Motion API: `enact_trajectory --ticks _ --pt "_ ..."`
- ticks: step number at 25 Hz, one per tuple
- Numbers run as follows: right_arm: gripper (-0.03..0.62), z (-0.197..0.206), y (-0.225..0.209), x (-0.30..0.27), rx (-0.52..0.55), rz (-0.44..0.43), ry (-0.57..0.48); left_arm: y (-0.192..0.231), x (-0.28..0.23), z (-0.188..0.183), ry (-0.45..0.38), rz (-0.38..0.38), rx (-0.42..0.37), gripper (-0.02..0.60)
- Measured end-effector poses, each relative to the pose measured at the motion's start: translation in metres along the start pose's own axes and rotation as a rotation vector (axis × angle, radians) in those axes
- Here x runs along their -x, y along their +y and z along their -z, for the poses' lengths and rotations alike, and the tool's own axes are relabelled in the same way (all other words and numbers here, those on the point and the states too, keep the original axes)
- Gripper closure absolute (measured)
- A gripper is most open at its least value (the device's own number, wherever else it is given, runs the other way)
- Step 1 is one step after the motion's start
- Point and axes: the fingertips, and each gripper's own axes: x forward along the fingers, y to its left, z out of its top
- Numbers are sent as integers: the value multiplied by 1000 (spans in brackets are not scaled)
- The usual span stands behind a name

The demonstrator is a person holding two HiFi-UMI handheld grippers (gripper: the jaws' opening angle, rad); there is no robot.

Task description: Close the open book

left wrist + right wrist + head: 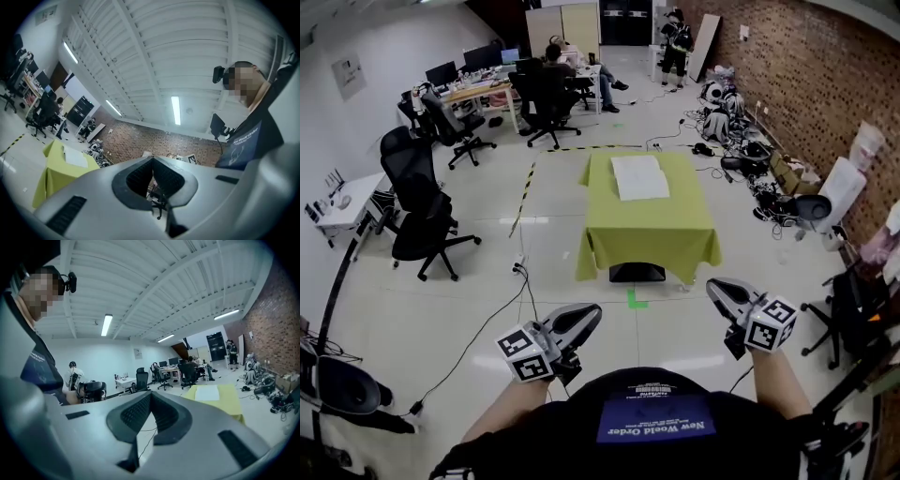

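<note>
1. Pages of the white open book (639, 177) lie flat on the surface with the yellow-green cloth (649, 234), well away from the person.
2. Left tool (584, 316) and right tool (719, 290) sit near the person's body, each with jaws pressed together on nothing.
3. Shut jaws could just push the book along the cloth, or bend a thin page, I think.

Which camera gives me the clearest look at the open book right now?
The head view: the open book lies flat on the green-clothed table, both pages seen from above, unobstructed. The left gripper view and the right gripper view each show it only as a small, slanted white patch.
</note>
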Motion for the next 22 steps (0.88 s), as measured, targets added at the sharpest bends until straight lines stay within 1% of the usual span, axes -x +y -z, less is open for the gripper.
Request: enact_trajectory --ticks 5,8,10,12,14,17,20,22 --pt "608 -10 -30 -47 12 -64 13 44 -7 -4 -4 -78 26 574" --pt "608 -11 -61 -65 19 -109 9 62 -31 -5 -6 -108 4 574" --pt "608 -13 -87 -79 24 -144 14 75 -51 -11 -12 -129 -26 574" --pt "608 -19 -116 -94 23 -176 27 90 -74 -22 -33 -164 -40 574" --pt "608 -32 -149 -101 23 -216 41 98 -107 -30 -60 -193 -36 574" --pt "608 -52 -196 -109 56 -289 38 112 -155 -33 -69 -236 -65 574" --pt "608 -60 -239 -125 41 -320 25 133 -188 -39 -102 -275 -62 574" --pt "608 -61 -257 -132 35 -332 25 142 -205 -38 -93 -284 -59 574"
